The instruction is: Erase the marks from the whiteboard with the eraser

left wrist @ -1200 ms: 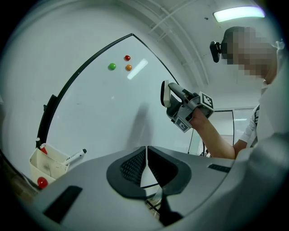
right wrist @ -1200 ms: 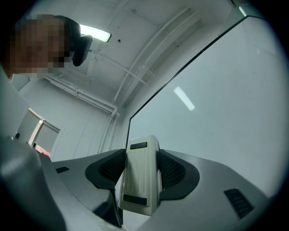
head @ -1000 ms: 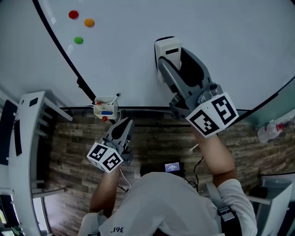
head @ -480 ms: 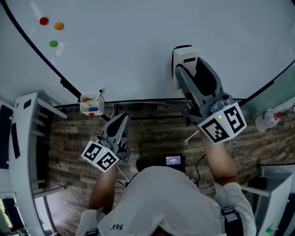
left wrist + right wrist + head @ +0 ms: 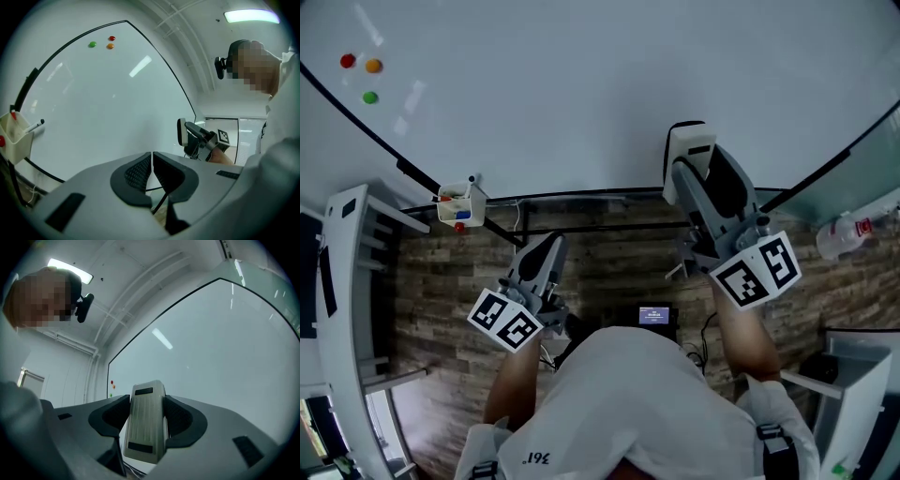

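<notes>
Head view: your right gripper point(image 5: 698, 178) is clamped on the eraser point(image 5: 688, 142). The eraser sits low on the whiteboard point(image 5: 581, 84), just above the black bottom frame. Contact looks likely, but I can't confirm it.

- Right gripper view: both jaws press the eraser's point(image 5: 145, 420) 2 long sides, and its long axis runs out along the jaws. The felt side isn't visible here.
- The board lies straight ahead of those jaws, so the next stroke is a sideways or upward sweep.
- Left gripper point(image 5: 152, 171): jaws pinched together with nothing between them. It's low, off the board and further away, so the right hand does the work.
- Eraser: pale ribbed plastic block with 2 dark slots on the back.
- Board: glossy white with a thin black edge.
- No marks visible in any view, only 3 round magnets point(image 5: 358, 73) far left and the marker cup point(image 5: 455, 208) at the frame.
</notes>
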{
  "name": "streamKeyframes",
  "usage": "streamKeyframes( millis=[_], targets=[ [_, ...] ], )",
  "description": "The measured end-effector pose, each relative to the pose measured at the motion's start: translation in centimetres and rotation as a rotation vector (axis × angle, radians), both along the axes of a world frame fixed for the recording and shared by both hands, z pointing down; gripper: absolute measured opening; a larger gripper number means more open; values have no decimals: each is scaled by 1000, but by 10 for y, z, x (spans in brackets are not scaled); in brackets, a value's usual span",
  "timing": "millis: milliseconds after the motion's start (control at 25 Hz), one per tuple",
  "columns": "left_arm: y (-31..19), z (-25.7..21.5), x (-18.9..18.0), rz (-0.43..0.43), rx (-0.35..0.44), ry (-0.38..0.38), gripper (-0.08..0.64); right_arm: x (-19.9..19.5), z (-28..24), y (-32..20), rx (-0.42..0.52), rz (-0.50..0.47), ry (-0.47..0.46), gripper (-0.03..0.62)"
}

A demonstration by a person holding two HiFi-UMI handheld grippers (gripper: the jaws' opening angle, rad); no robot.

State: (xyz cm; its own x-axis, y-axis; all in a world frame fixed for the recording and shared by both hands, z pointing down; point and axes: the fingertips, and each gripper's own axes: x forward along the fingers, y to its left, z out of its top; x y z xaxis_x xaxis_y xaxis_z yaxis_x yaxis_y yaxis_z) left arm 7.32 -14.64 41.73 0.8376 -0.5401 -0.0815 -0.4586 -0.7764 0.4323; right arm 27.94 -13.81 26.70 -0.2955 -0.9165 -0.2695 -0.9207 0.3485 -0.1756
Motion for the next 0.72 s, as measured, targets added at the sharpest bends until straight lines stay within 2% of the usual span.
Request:
streamKeyframes(
  millis=[160, 320, 720],
  targets=[
    [24, 5, 32, 2, -9, -4, 9, 32, 20, 24, -39, -3, -29, 250],
    [37, 10, 42, -9, -24, -11, 9, 46, 40, 33, -78, -14, -45, 250],
    [53, 28, 13, -18, -78, -42, 9, 43, 94, 60, -197, 27, -70, 250]
  ],
)
